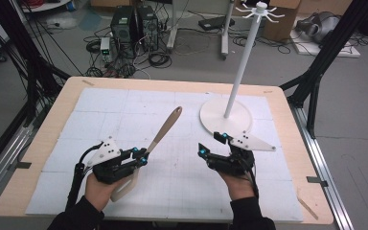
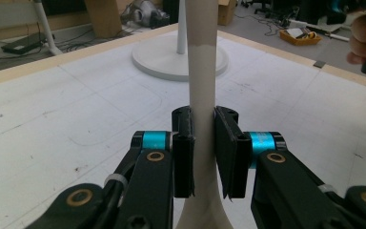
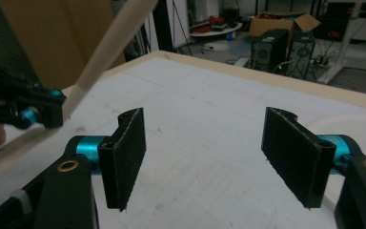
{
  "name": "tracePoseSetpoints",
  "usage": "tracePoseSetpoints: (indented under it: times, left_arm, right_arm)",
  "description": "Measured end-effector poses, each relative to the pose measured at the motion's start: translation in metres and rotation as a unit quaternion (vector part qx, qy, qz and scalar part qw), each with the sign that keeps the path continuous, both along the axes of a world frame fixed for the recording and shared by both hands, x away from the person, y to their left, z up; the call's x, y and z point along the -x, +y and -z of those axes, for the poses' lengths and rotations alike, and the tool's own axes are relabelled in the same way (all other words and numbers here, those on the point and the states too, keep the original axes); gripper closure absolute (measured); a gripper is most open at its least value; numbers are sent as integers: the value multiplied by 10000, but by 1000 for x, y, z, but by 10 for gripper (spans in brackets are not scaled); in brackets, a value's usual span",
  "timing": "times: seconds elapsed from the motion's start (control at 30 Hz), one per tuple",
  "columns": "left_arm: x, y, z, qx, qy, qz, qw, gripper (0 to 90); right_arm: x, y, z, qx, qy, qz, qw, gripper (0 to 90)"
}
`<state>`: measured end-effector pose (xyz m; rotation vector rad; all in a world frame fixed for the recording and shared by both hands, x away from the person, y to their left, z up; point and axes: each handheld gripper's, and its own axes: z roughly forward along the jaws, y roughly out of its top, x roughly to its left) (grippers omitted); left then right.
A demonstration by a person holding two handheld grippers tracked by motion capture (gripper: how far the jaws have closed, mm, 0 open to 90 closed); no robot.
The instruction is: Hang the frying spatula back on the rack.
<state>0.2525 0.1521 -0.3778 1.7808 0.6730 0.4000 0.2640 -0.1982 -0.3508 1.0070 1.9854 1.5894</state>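
White gridded table [image 1: 100, 110] — left gripper [image 1: 141, 156] clamps smooth beige spatula [image 1: 165, 127]; right gripper [image 1: 211, 144] gapes, empty.

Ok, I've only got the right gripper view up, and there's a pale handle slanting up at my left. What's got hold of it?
Observer: The left gripper is shut on it. It's a spatula, pinched at the narrow part of its handle.
Operator: And where's its wide end?
Observer: The blade sticks out behind the gripper, right beside the left hand.
Operator: What's the white curve at my right edge?
Observer: That's the round base of a stand. Its pole goes up to a ring of hooks at the top, all bare.
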Motion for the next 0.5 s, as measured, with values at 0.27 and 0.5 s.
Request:
tracePoseSetpoints:
  times: [0.27,0.5]
  left_arm:
    - [4,-11,1,-65,-65,47,9999,776]
    - [9,-22,1,-181,-118,124,9997,776]
  right_arm:
    - [-17,34,-19,-84,-2,-413,9991,313]
    - [-20,61,-23,-115,77,-665,9977,328]
